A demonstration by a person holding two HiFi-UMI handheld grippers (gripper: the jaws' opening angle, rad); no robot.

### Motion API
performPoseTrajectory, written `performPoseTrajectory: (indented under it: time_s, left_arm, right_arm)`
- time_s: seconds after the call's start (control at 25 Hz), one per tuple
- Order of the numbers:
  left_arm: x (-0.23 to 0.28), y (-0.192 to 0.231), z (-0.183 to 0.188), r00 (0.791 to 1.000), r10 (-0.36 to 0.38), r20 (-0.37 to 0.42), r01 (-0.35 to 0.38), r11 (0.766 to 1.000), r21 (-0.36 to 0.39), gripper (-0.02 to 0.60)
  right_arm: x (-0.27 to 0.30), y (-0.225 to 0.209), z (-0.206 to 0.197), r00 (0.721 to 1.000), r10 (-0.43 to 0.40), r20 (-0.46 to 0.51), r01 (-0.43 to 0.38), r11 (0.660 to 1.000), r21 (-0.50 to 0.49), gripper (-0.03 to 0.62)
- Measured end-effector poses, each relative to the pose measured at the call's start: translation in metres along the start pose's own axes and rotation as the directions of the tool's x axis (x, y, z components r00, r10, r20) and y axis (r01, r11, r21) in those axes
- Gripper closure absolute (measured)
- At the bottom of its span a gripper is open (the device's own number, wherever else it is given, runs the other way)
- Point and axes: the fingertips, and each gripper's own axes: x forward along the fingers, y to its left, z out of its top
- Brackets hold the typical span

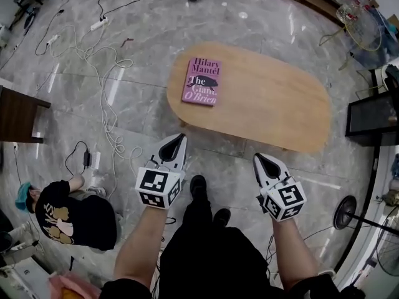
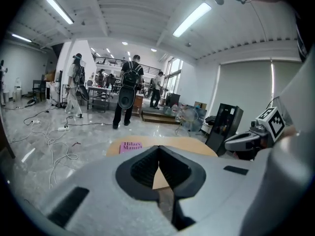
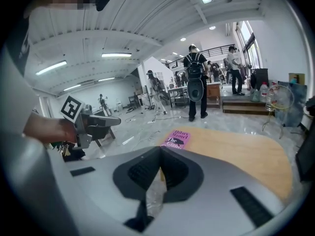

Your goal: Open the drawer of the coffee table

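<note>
1. A pink paper book (image 1: 202, 81) lies ahead of the left claw (image 1: 181, 137), well apart.
2. Thin white cables (image 1: 106, 98) lie on the floor ahead, to its left.
3. A person in a black shirt (image 1: 68, 213) sits near, to its left.

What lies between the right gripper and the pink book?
In the head view, only a strip of marble floor and bare coffee table top separate the right gripper from the book.

Left gripper (image 1: 181, 137) and right gripper (image 1: 258, 159) point forward, fingers (image 2: 140, 170) closed.
</note>
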Motion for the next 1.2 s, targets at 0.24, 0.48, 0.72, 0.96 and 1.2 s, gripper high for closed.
performPoseTrajectory:
  time_s: [0.24,0.48,0.72,0.96,1.2]
  left_arm:
    - [0.025,-0.004,-0.075,0.999,-0.006,-0.032,0.006,1.000,0.019,0.537]
    - [0.054,0.002,-0.146,0.998,0.002,-0.063,-0.001,1.000,0.027,0.529]
    - [0.073,0.008,-0.185,0.998,-0.002,-0.056,0.004,0.999,0.036,0.506]
    - [0.088,0.030,-0.220,1.000,0.010,-0.022,-0.010,1.000,-0.004,0.503]
    - [0.110,0.057,-0.266,0.999,0.025,-0.021,-0.025,1.000,0.003,0.503]
  right_arm:
    - [0.010,-0.021,-0.063,1.000,-0.001,-0.013,0.001,1.000,0.006,0.588]
    - [0.045,-0.047,-0.129,0.999,-0.009,-0.040,0.009,1.000,0.004,0.588]
    - [0.086,-0.054,-0.168,0.999,0.005,-0.045,-0.006,1.000,-0.003,0.586]
    - [0.125,-0.056,-0.209,0.999,0.028,-0.047,-0.029,0.999,-0.027,0.574]
    - [0.153,-0.076,-0.250,0.999,-0.030,-0.035,0.029,0.999,-0.043,0.574]
